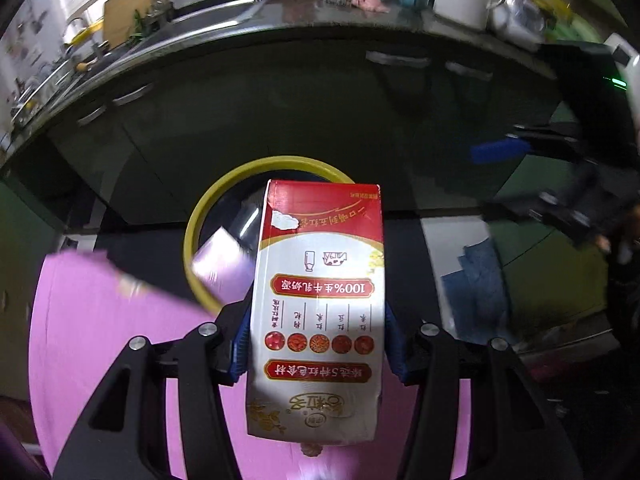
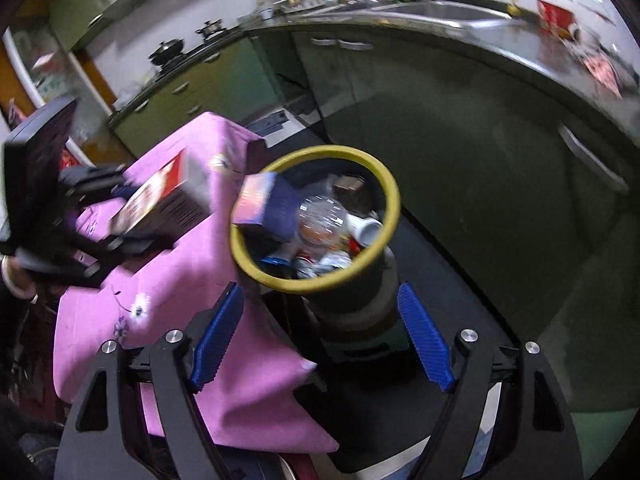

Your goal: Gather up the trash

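Observation:
My left gripper (image 1: pixel 318 340) is shut on a red and white milk carton (image 1: pixel 320 280), held upright above the pink tablecloth, its top end over the near rim of the yellow-rimmed trash bin (image 1: pixel 192 232). In the right wrist view the carton (image 2: pixel 160 196) and left gripper (image 2: pixel 96 208) are left of the bin (image 2: pixel 394 200). The bin holds a purple box (image 2: pixel 264 204), a clear plastic cup (image 2: pixel 320 220) and other trash. My right gripper (image 2: pixel 320 332) is open and empty, just in front of the bin.
A pink tablecloth (image 2: pixel 192 320) covers the table left of the bin. Dark green kitchen cabinets (image 1: pixel 280 100) and a cluttered counter (image 1: pixel 360 12) stand behind. A blue cloth (image 1: pixel 476 284) lies on the floor at the right.

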The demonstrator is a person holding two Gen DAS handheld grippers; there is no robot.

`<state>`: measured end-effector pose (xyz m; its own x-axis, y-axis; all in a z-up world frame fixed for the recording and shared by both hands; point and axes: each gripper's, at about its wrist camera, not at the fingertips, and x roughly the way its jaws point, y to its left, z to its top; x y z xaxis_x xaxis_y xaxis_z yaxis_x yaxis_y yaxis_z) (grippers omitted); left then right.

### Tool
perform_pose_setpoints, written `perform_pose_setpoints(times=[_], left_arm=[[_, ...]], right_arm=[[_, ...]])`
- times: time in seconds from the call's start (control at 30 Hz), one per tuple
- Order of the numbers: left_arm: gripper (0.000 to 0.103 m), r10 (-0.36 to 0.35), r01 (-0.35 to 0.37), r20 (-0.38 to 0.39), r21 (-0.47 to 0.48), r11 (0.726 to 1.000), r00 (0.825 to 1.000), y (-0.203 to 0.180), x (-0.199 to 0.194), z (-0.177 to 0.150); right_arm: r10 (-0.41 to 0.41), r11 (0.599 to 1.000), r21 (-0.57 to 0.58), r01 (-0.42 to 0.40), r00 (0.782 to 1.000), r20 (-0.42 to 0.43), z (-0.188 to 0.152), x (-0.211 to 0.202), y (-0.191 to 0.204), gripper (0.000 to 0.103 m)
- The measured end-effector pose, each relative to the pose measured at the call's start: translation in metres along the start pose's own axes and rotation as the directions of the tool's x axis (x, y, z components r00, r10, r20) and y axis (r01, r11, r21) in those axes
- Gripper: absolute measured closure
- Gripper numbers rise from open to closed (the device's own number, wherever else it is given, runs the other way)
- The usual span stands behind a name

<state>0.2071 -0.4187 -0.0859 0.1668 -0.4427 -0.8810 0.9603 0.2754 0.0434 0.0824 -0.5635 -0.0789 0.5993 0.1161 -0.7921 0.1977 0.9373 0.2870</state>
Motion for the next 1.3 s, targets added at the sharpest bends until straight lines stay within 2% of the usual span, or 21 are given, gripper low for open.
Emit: perform_pose_setpoints(times=[0.07, 0.13, 0.33, 0.37, 0.4, 0.5, 0.67, 0.77, 0.87, 0.97, 1.0, 1.07, 1.17, 1.27, 1.3], left_arm=[[0.052, -0.007, 0.007, -0.018, 0.016, 1.0, 1.0, 0.0, 0.021, 0.014], [0.052, 0.018, -0.016, -0.037, 0.054, 0.998, 0.999, -0.002, 0.043, 0.023], [0.051, 0.069, -0.058, -0.077, 0.138, 0.989, 0.995, -0.005, 0.091, 0.033], [0.048, 0.082, -0.069, -0.08, 0.151, 0.986, 0.993, -0.004, 0.096, 0.034], [0.04, 0.103, -0.089, -0.076, 0.159, 0.983, 0.992, -0.003, 0.099, 0.035], [0.031, 0.132, -0.122, -0.052, 0.166, 0.979, 0.99, 0.0, 0.103, 0.042], [0.028, 0.152, -0.148, -0.017, 0.144, 0.978, 0.988, 0.006, 0.088, 0.044], [0.022, 0.166, -0.168, 0.022, 0.097, 0.981, 0.986, 0.011, 0.063, 0.036], [0.017, 0.169, -0.17, 0.068, 0.011, 0.985, 0.983, 0.014, 0.027, 0.02], [0.01, 0.202, -0.186, 0.134, -0.127, 0.974, 0.97, 0.018, -0.02, -0.009], [0.006, 0.214, -0.189, 0.152, -0.165, 0.968, 0.965, 0.02, -0.034, -0.018], [0.007, 0.26, -0.204, 0.191, -0.272, 0.941, 0.946, 0.019, -0.07, -0.052], [0.007, 0.347, -0.255, 0.182, -0.395, 0.882, 0.92, 0.014, -0.108, -0.101], [0.007, 0.436, -0.305, 0.142, -0.529, 0.792, 0.889, 0.011, -0.144, -0.159], [0.007, 0.472, -0.325, 0.13, -0.568, 0.756, 0.872, 0.009, -0.155, -0.177]], right_arm=[[0.0, 0.999, 0.032, 0.001, 1.0, -0.009, -0.005, 0.004, -0.018, 0.024], [0.002, 0.998, 0.057, -0.001, 1.0, -0.017, -0.009, 0.008, -0.031, 0.024], [0.025, 0.996, 0.082, -0.022, 0.999, -0.043, -0.014, 0.022, -0.045, 0.024], [0.03, 0.996, 0.082, -0.026, 0.998, -0.048, -0.015, 0.024, -0.046, 0.024], [0.035, 0.996, 0.082, -0.03, 0.998, -0.051, -0.015, 0.026, -0.046, 0.024], [0.04, 0.996, 0.079, -0.035, 0.998, -0.057, -0.014, 0.028, -0.044, 0.024], [0.042, 0.996, 0.076, -0.037, 0.997, -0.061, -0.012, 0.025, -0.038, 0.024], [0.045, 0.997, 0.071, -0.041, 0.997, -0.061, -0.014, 0.027, -0.033, 0.024], [0.056, 0.997, 0.06, -0.053, 0.997, -0.059, -0.015, 0.025, -0.026, 0.024], [0.08, 0.996, 0.046, -0.077, 0.995, -0.061, -0.018, 0.023, -0.012, 0.024], [0.092, 0.995, 0.04, -0.089, 0.994, -0.062, -0.02, 0.023, -0.006, 0.024], [0.117, 0.993, 0.03, -0.116, 0.991, -0.063, -0.024, 0.023, 0.006, 0.024], [0.154, 0.988, 0.002, -0.154, 0.986, -0.058, -0.029, 0.02, 0.029, 0.024], [0.176, 0.983, -0.047, -0.178, 0.984, -0.04, -0.034, 0.014, 0.058, 0.023], [0.182, 0.981, -0.067, -0.184, 0.983, -0.033, -0.036, 0.012, 0.069, 0.023]])
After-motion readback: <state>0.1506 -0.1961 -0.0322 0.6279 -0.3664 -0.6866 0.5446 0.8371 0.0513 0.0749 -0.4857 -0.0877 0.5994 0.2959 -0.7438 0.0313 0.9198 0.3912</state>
